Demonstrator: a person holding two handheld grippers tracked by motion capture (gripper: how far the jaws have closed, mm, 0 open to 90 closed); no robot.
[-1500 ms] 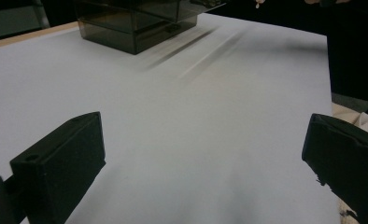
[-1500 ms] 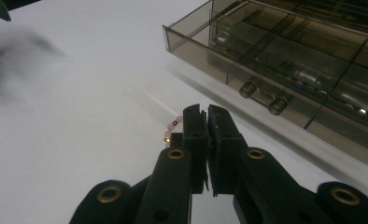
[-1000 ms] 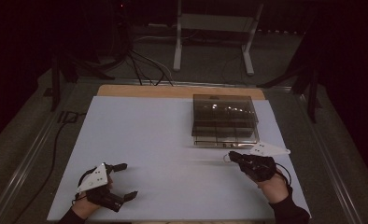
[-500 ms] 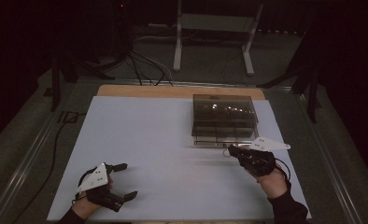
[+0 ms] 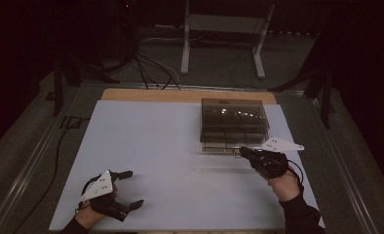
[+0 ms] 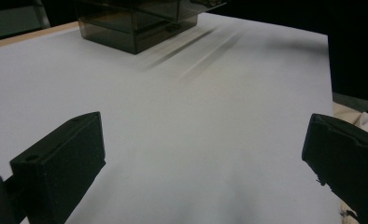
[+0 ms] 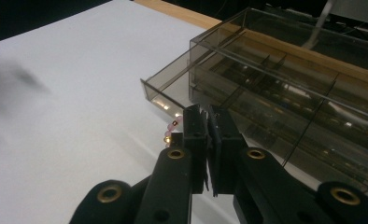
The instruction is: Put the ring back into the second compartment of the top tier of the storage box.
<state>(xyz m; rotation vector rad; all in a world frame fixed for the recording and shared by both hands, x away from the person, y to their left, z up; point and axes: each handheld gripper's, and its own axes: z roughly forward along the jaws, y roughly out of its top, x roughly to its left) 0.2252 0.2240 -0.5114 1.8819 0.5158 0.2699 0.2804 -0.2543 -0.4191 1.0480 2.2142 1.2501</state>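
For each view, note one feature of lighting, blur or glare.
High view: dark surroundings, bright white table cover. Left gripper view: streaked shadows beside the smoky plastic box. Right gripper view: small glints on the box, soft blur at the left edge.

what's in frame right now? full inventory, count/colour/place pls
White mat: 1, white, covers most of the table top.
Table edge: 1, light wood strip, beyond the mat's far side.
Drawer box: 1, smoky clear plastic, far right of the mat; its bottom drawer is pulled partly out.
Beads: a few, pink and gold, a short string at the right claw's tip, by the open drawer.
Stand: 1, pale metal, on the floor behind the table.
Cables: several, black, on the floor at far left.
Left claw: 1, black, near left of the mat, jaws wide apart, holding nothing.
Right claw: 1, black, in front of the box, jaws together.
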